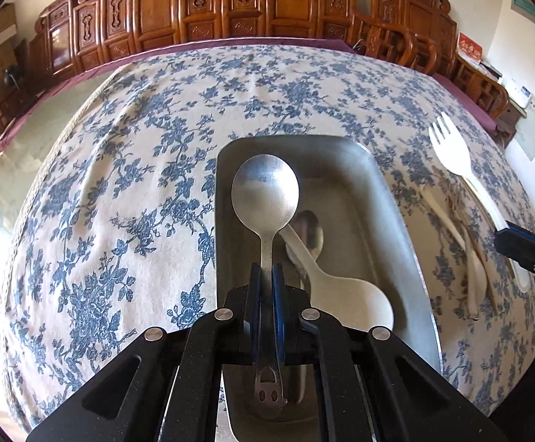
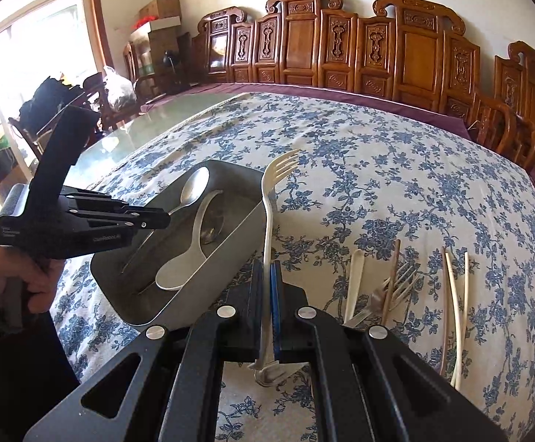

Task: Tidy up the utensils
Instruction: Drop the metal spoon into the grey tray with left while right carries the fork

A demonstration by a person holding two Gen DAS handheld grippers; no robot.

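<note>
The left gripper [image 1: 266,276] is clenched on the thin handle of a steel spoon [image 1: 265,193], whose round, matte bowl juts forward beyond the fingertips and hangs above the near-left part of a metal tray [image 1: 389,191]. The right gripper [image 2: 266,276] is clamped on the stem of a cream plastic fork [image 2: 274,180], tines pointing up and away, just beside the tray's right wall.

The tray is a deep, brushed grey rectangle with rounded corners, sitting near the middle of the table on a cloth [image 1: 120,184] printed with blue flowers on off-white. Inside it lie a smooth cream ladle-shaped spoon [image 2: 182,269] and a second steel spoon [image 2: 212,226], crossing each other.

Toward the table's right edge lie a metal fork [image 2: 396,287], a pale utensil handle [image 2: 354,280] and slim chopsticks [image 2: 455,305], loosely side by side.
</note>
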